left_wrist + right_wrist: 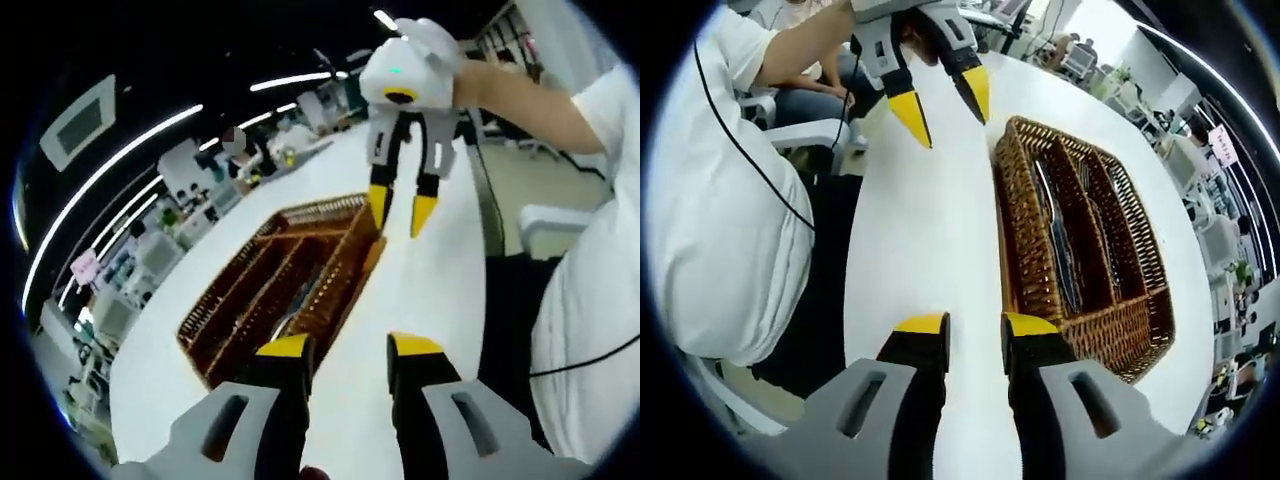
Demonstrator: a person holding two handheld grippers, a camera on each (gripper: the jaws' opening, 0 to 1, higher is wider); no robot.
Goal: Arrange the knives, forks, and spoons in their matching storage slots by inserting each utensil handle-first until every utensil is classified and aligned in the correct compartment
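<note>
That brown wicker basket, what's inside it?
The wicker basket has long compartments. Metal utensils lie lengthwise in them, most clearly in the nearest one. Its woven walls hide parts of them, so I cannot tell knives, forks and spoons apart.

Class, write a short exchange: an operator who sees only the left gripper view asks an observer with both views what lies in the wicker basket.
Operator: Is anything in the basket?
Observer: Yes. The right gripper view looks down into the wicker basket: metal utensils lie along the long compartment nearest the person.
Operator: Only there?
Observer: No. The next compartment holds something metal too; its kind is too small to tell.
</note>
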